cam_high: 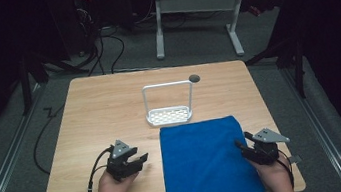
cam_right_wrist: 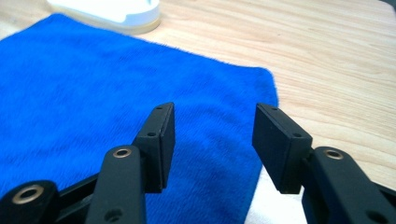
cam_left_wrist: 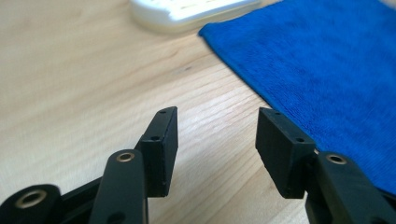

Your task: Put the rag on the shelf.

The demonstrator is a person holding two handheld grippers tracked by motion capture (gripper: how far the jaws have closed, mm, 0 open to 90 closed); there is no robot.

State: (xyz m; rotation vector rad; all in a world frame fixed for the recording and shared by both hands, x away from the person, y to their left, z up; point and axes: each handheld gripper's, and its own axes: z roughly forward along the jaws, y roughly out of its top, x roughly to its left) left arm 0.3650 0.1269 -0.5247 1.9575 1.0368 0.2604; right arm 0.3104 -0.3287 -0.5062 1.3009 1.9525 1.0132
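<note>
Fingers [cam_right_wrist: 159, 140] of the right gripper [cam_right_wrist: 212, 140] hover spread over the blue cloth's [cam_right_wrist: 93, 107] edge.

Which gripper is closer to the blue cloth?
Right. The right gripper sits over the blue cloth's right edge; the left gripper hovers above bare table just beside its left edge.

the high view looks forward and down over the whole table [cam_high: 108, 99]. both gripper views sit low and close, facing the cloth [cam_left_wrist: 327, 70] and rack [cam_right_wrist: 107, 11] they share.
</note>
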